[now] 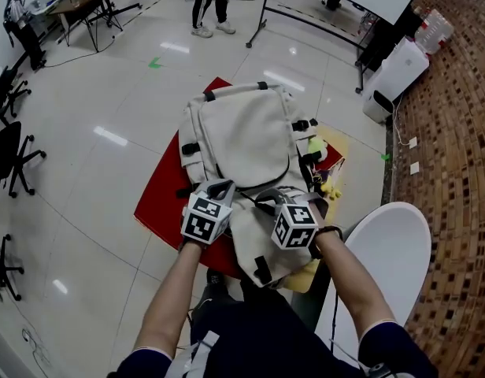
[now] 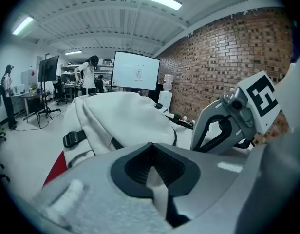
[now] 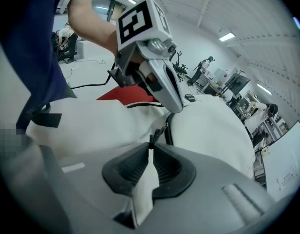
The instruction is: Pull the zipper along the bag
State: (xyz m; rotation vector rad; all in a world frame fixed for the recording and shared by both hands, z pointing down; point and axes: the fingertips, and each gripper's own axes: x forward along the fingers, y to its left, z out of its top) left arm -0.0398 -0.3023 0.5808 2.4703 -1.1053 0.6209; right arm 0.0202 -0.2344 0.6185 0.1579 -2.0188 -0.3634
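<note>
While the bag (image 1: 246,136) lies on the red-topped desk (image 1: 160,203), its length running from the centre toward 12 o'clock in the head view, both grippers work at its 6 o'clock end.

1. Anchor. The left gripper (image 2: 151,155), at 7 o'clock of the bag, has its fingers pressed together on a fold of cream bag fabric. Hold this fold taut, drawing it away from the direction of travel so the zipper track (image 3: 168,129) lies flat.

2. Pull. The right gripper (image 3: 151,147), at 5 o'clock of the bag, has its fingers pinching the dark zipper pull (image 3: 157,133) at their tips; a strip of cream fabric also sits deeper between them. The task is judged to be at its start, with the pull secured and travel still to come.

3. Technique. Draw the pull low and in line with the track, which curves off toward 1 o'clock around the front panel. Follow the curve rather than cutting across it. Apply steady force; a jerk may slip the small tab from the tips.

4. Caution. The fabric lying between the right fingers could feed into the slider and jam it.

5. Markings. The marker cubes (image 1: 205,217) carry black-and-white square patterns only, no letters. The distant screen (image 2: 136,71) shows faint marks too small to read. No brand is visible on the bag.
</note>
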